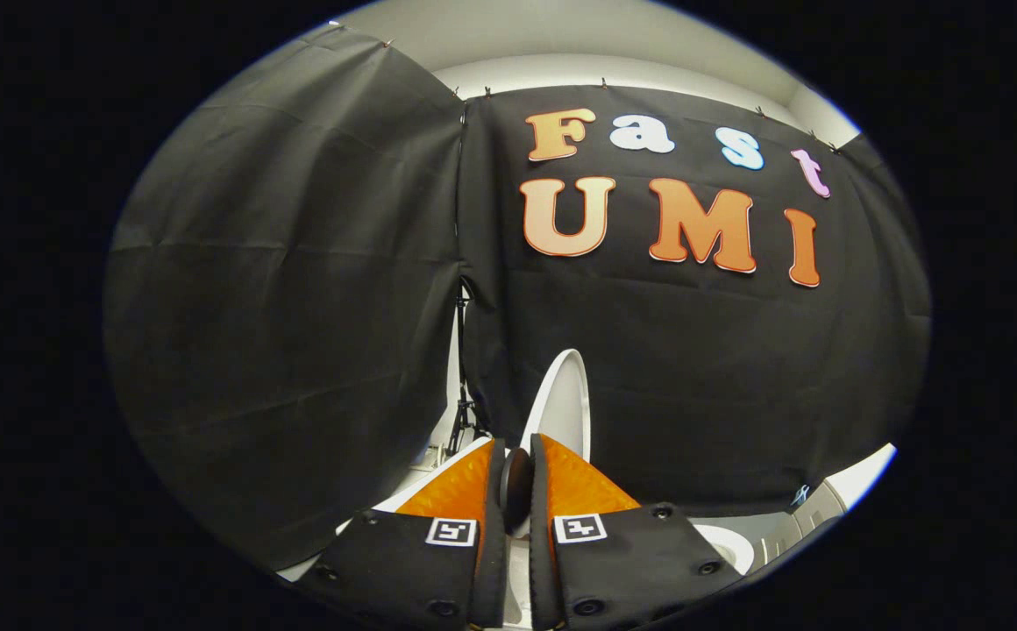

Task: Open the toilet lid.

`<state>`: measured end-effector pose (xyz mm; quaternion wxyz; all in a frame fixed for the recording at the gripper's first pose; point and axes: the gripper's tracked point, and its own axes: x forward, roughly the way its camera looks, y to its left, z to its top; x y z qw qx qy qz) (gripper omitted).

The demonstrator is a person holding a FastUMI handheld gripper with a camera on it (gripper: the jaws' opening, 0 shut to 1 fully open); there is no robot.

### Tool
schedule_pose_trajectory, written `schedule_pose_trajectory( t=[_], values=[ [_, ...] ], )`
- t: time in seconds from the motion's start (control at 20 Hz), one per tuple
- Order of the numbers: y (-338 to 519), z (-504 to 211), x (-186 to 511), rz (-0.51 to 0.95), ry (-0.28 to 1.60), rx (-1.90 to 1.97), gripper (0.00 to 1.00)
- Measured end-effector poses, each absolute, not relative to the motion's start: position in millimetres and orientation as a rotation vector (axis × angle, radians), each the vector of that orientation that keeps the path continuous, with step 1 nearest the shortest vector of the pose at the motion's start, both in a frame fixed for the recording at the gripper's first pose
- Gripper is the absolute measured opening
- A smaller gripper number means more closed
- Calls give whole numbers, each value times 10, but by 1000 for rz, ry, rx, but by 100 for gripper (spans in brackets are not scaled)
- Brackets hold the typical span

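The white toilet lid [565, 394] stands raised, almost upright and seen nearly edge-on, rising just beyond the fingertips against the black cloth wall. Its lower edge runs down into the narrow gap between the two fingers. My gripper [514, 445] is closed to a thin slot with the lid's rim in it, both fingers pressing on the rim. A dark rounded shape sits in that slot; I cannot tell what it is. Part of the white toilet seat rim [729, 545] curves out below and to the right of the right finger.
Black cloth walls [298, 307] close in ahead and on the left. A thin black stand [463, 412] shows in the gap between the cloth panels, left of the lid. A grey and white fixture [811, 506] sits beyond the seat on the right.
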<state>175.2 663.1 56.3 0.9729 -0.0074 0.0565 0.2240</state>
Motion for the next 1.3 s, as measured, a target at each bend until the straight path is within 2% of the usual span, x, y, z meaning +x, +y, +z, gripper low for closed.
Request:
schedule_pose_trajectory(
  t=[0.55, 0.65, 0.85, 1.3],
  values=[
    [6787, 540, 1766, 442, 97, 13, 19],
    [6759, 559, 1743, 452, 104, 27, 27],
    [6737, 485, 1685, 490, 150, 47, 37],
    [6142, 1027, 1529, 583, 99, 115, 83]
  ],
)
